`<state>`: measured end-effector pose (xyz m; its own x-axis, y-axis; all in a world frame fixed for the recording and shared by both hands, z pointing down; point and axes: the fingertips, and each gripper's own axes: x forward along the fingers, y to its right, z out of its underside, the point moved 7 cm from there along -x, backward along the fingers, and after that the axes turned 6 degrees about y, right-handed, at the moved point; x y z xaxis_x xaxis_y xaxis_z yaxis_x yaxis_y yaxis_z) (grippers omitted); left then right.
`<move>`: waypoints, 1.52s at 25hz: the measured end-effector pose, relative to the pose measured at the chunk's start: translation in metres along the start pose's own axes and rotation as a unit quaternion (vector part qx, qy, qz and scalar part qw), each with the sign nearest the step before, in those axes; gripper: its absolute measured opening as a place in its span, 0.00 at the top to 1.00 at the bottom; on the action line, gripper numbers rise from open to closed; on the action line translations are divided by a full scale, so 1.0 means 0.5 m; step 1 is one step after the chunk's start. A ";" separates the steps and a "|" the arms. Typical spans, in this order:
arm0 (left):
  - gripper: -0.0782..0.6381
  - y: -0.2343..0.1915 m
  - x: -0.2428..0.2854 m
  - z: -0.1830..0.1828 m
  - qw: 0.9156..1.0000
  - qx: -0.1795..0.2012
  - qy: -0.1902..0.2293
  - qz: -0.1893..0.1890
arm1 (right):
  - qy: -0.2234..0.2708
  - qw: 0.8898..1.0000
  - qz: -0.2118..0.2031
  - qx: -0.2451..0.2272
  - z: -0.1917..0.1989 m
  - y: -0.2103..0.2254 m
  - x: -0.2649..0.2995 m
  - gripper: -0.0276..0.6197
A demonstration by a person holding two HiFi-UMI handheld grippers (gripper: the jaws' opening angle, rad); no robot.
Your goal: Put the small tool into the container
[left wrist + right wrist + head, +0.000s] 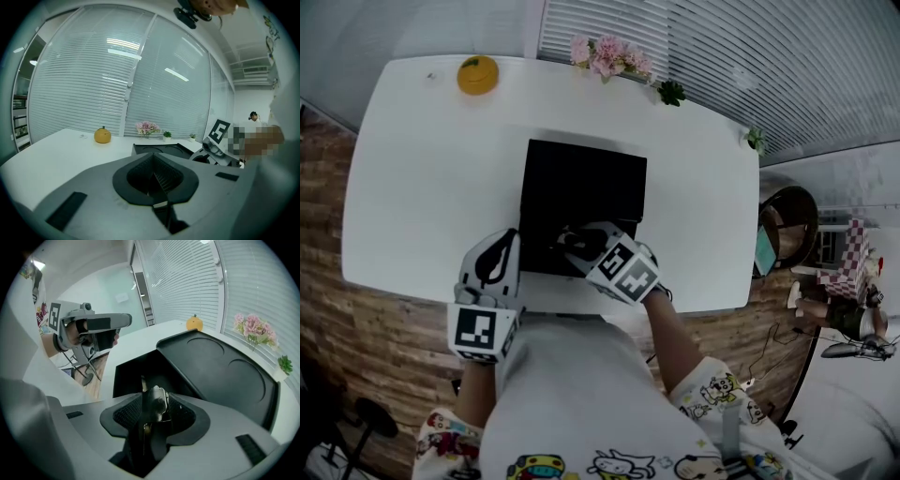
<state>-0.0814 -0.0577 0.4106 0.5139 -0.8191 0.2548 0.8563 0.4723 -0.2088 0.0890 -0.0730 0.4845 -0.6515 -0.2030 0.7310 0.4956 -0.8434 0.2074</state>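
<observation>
Since the head view looks steeply down, the closest thing is the person's white cartoon-print shirt (581, 412) at the bottom of the frame, with both arms reaching up from it. The left claw (499, 246) sits lower centre-left, over the bench (422, 187), just beside the left edge of the black container (581, 187). Its own view shows that claw (154, 176) with the jaws pressed together and nothing in them.

The right claw (570, 240) is next to it, poking over the container's near edge. In the right gripper view its jaws stand wide apart. The small tool (156, 397) stands upright in the gap, a dark little thing with a pale rounded top. The ribbed pads either side don't look like they're squeezing it.

Right behind the tool is the container's open compartment (140, 371). The lid (220, 366), with two round recesses, lies open toward the right of that frame.

Further up the bench there's an orange (478, 75) at upper left, pink flowers (607, 54) at top centre and a small green plant (672, 92) beside them. Window blinds (750, 56) run behind all that.
</observation>
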 end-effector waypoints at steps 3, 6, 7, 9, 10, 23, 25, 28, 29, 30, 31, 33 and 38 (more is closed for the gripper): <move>0.88 0.000 -0.001 -0.001 1.000 0.003 0.004 0.000 | 0.010 1.000 0.011 -0.012 -0.006 -0.002 -0.009 0.74; 0.88 0.001 -0.004 -0.005 1.000 0.005 0.006 -0.001 | 0.020 0.999 0.022 -0.022 -0.016 -0.003 -0.020 0.74; 0.88 0.001 -0.005 -0.006 1.000 0.006 0.007 -0.001 | 0.021 0.999 0.026 -0.026 -0.018 -0.004 -0.023 0.74; 0.88 0.002 -0.008 -0.008 1.000 0.008 0.009 -0.002 | 0.023 0.999 0.031 -0.034 -0.022 -0.006 -0.029 0.74; 0.88 0.004 -0.010 -0.010 1.000 0.010 0.011 -0.002 | 0.025 0.998 0.034 -0.037 -0.024 -0.008 -0.033 0.74; 0.88 0.024 -0.028 -0.044 0.998 0.041 0.037 0.002 | 0.063 0.992 0.081 -0.068 -0.046 -0.020 -0.101 0.74; 0.88 0.029 -0.029 -0.053 0.998 0.049 0.039 0.003 | 0.071 0.991 0.090 -0.070 -0.048 -0.020 -0.114 0.74; 0.88 0.039 -0.030 -0.061 0.997 0.052 0.047 0.010 | 0.086 0.988 0.107 -0.072 -0.051 -0.020 -0.138 0.74; 0.88 0.042 -0.030 -0.064 0.997 0.054 0.049 0.012 | 0.092 0.987 0.114 -0.072 -0.052 -0.020 -0.146 0.74; 0.88 0.044 -0.030 -0.065 0.997 0.057 0.051 0.014 | 0.098 0.985 0.121 -0.072 -0.053 -0.019 -0.155 0.74; 0.88 0.045 -0.031 -0.066 0.997 0.062 0.053 0.015 | 0.105 0.984 0.128 -0.072 -0.054 -0.019 -0.164 0.74; 0.88 0.049 -0.033 -0.071 0.995 0.073 0.060 0.019 | 0.118 0.980 0.143 -0.070 -0.052 -0.020 -0.182 0.74; 0.88 0.066 -0.035 -0.091 0.993 0.089 0.069 0.033 | 0.158 0.970 0.177 -0.048 -0.042 -0.019 -0.234 0.74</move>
<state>-0.0644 -0.0426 0.3563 0.5678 -0.8155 0.1125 0.8228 0.5664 -0.0468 0.1485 -0.0514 0.3834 -0.6009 -0.6187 0.5060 0.6746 -0.7322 -0.0941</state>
